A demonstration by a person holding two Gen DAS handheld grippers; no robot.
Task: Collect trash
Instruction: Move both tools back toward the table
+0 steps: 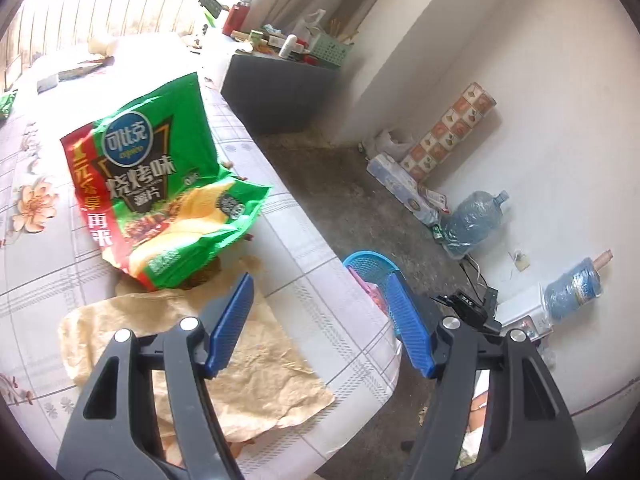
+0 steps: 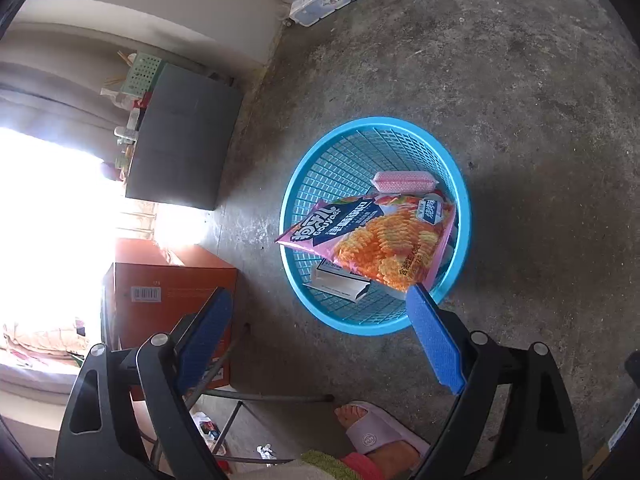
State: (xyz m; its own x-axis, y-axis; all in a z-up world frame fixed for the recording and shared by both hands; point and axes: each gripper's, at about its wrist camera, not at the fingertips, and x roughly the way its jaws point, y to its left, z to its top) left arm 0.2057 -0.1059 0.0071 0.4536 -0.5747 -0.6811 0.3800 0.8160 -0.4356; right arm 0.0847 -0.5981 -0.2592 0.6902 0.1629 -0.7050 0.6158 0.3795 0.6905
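In the left wrist view a green and red chip bag [image 1: 160, 196] lies crumpled on the table, with a brown crumpled paper [image 1: 224, 364] just in front of it. My left gripper [image 1: 320, 320] is open above the paper's right edge and holds nothing. In the right wrist view my right gripper [image 2: 320, 316] is open and empty above the floor, over the near rim of a blue plastic basket [image 2: 316, 184]. The basket holds a pink snack bag [image 2: 372, 240], a pink packet [image 2: 404, 182] and a silvery box [image 2: 340, 284]. The basket [image 1: 370, 266] also shows in the left wrist view beyond the table edge.
The table wears a white checked cloth with flowers [image 1: 304, 248]. A dark cabinet [image 1: 276, 92] with bottles and a green crate stands behind it. An orange box [image 2: 168, 292] stands left of the basket. A slippered foot [image 2: 376, 432] is near my right gripper. A water jug [image 1: 476, 220] lies by the wall.
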